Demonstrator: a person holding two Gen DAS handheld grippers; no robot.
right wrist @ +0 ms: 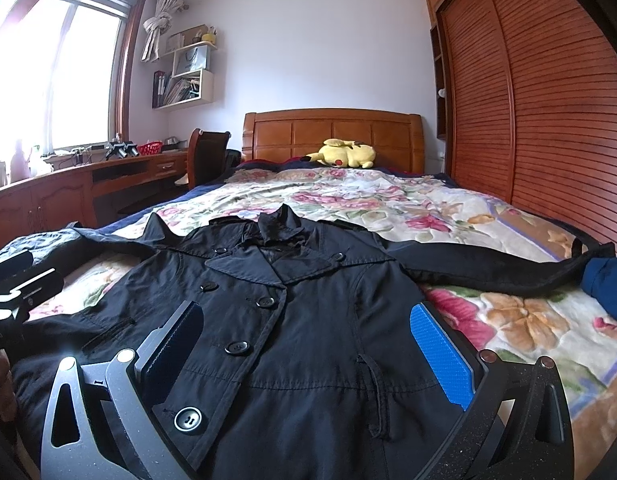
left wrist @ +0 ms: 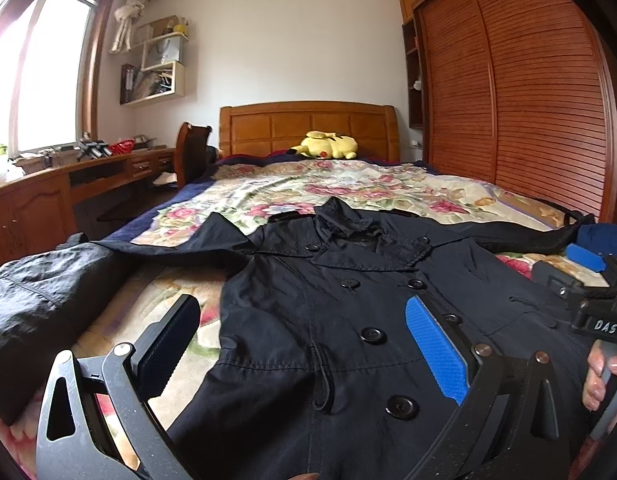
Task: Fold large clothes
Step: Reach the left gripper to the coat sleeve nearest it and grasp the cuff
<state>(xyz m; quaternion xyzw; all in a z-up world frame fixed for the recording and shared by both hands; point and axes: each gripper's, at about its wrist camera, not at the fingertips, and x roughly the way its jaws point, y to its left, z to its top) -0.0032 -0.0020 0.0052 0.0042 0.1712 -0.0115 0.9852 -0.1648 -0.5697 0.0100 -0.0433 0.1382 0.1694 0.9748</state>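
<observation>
A black double-breasted coat (left wrist: 332, 320) (right wrist: 292, 312) lies front up on the flowered bedspread (left wrist: 348, 188) (right wrist: 388, 196), collar toward the headboard, both sleeves spread sideways. My left gripper (left wrist: 304, 320) hovers open over the coat's left half, nothing between its fingers. My right gripper (right wrist: 308, 324) hangs open above the coat's waist, also holding nothing. In the left wrist view the right gripper (left wrist: 588, 276) shows at the right edge, gripped by a hand (left wrist: 600, 376). In the right wrist view the left gripper (right wrist: 16, 280) shows at the left edge.
A yellow plush toy (left wrist: 328, 145) (right wrist: 344, 154) rests by the wooden headboard (left wrist: 308, 124). A slatted wardrobe (right wrist: 548, 100) lines the right side, a desk (right wrist: 88, 180) and chair (right wrist: 204, 152) the left. A blue cloth (right wrist: 608, 280) lies at the right sleeve's end.
</observation>
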